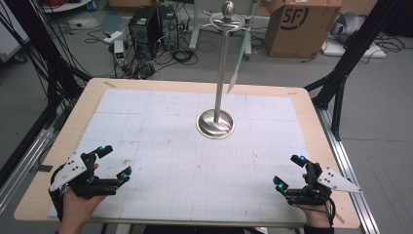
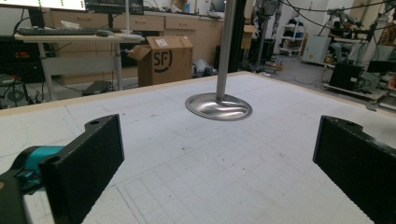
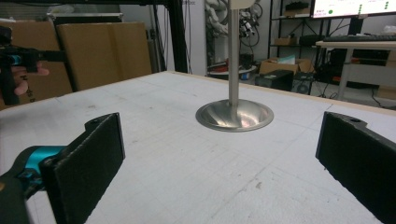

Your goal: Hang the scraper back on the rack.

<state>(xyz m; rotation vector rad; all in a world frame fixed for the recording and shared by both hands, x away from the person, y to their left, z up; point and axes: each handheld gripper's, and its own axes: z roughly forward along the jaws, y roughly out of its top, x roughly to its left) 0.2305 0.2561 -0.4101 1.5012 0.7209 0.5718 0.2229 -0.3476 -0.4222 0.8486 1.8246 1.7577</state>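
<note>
Steel stand [image 1: 215, 123] mid-table [image 1: 160, 87], both tongs [image 1: 115, 164] [image 1: 289, 171] agape, empty.

Soft, even light is falling from above — the metal stand base [image 3: 234, 115] is shining, shadows are staying faint, and close jaws are looking blurry.

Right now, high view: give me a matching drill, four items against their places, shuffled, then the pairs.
Items:
1. stand
2. left gripper
3. right gripper
4. box

Places:
A. near right part of the mat
B. floor beyond the table
C. mat centre, towards the far side
D. near left part of the mat

Pairs: 1-C, 2-D, 3-A, 4-B
</note>
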